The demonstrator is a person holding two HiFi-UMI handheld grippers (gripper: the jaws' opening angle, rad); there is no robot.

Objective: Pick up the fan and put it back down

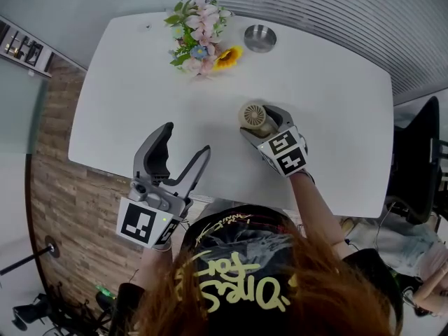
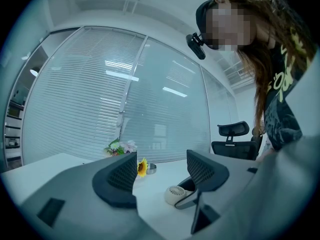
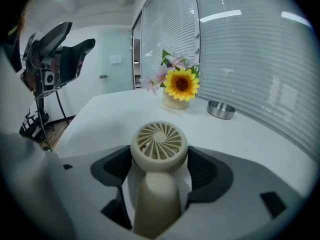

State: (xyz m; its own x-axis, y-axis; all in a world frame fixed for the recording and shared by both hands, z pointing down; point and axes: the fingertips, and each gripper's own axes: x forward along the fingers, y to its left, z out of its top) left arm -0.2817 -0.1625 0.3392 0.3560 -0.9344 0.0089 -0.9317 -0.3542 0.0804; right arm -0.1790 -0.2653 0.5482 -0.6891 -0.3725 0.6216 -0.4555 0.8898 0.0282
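A small cream hand fan lies on the white table, its round grille end pointing toward the flowers. My right gripper is shut on the fan, a jaw pressed to each side of its head, handle running back between them. The left gripper view shows the fan resting on the tabletop inside that grip. My left gripper is open and holds nothing, hovering over the table's near edge to the left of the fan; its jaws stand wide apart.
A bouquet with a sunflower and a small metal bowl stand at the far side of the table. A black office chair is off the right end. Wood floor lies to the left.
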